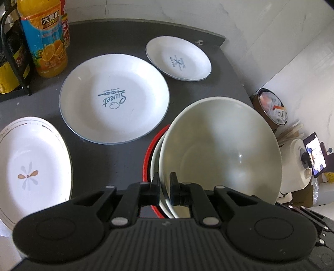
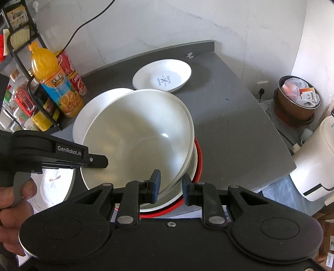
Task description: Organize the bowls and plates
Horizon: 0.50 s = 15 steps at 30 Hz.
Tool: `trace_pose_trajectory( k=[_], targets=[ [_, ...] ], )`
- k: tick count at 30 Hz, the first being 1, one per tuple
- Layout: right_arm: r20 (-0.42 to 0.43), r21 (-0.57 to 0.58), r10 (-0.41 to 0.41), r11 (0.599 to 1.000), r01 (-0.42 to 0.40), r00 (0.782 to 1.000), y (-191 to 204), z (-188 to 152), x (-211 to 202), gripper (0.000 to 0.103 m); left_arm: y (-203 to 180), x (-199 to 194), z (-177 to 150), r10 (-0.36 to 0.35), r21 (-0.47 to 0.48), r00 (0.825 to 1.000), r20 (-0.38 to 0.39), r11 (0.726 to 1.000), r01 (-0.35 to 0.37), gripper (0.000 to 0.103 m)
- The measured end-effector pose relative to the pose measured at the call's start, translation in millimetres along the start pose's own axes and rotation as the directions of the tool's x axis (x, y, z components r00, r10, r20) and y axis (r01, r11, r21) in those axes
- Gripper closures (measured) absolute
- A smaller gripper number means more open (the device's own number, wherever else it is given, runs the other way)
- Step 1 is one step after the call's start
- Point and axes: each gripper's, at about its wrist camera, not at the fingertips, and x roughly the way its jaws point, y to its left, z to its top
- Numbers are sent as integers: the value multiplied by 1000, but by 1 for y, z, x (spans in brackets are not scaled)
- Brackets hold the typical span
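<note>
We see a large glossy off-white ceramic bowl (image 1: 221, 150), tilted, its rim pinched between the nearly closed fingers of the left gripper (image 1: 165, 185). It sits inside a second off-white bowl (image 1: 155, 158), which nests in a red-rimmed bowl (image 1: 147, 154) on the dark grey countertop (image 1: 117, 29). The right gripper (image 2: 169, 185) hangs at the near edge of the tilted bowl with its jaws partly open on either side of the rim; we cannot tell whether its pads touch it. Beyond the bowl lies a large white plate with a blue rim and "Sweet" lettering (image 1: 113, 98), and farther back a smaller white plate with a "Bakery" print (image 1: 177, 58). To the left of the bowl rests a white plate with a flower motif (image 1: 31, 164). Behind that stands an orange juice bottle (image 1: 44, 39) beside a black wire rack (image 1: 14, 54). White marble-patterned walls (image 1: 187, 12) close the corner, and off the counter to the right of the bowl sits a brown bin full of rubbish (image 2: 297, 98).
</note>
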Motion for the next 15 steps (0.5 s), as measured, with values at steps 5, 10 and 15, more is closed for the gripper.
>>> trace_pose_trajectory(
  k=[5,10,15],
  targets=[
    [-17,5,0,1000,0,1000,-2,-1,6,81,-2,1,0,0,11,1000,3,1000,0,96],
    [-36,16,11,1000,-10,999,-7,-1,12,79,-6,6,1,3,11,1000,-16,1000,-3,96],
    [-44,-4,28,1000,-28,999,-9,2,13,74,-6,9,4,11,-4,1000,-20,1000,-11,93]
  ],
)
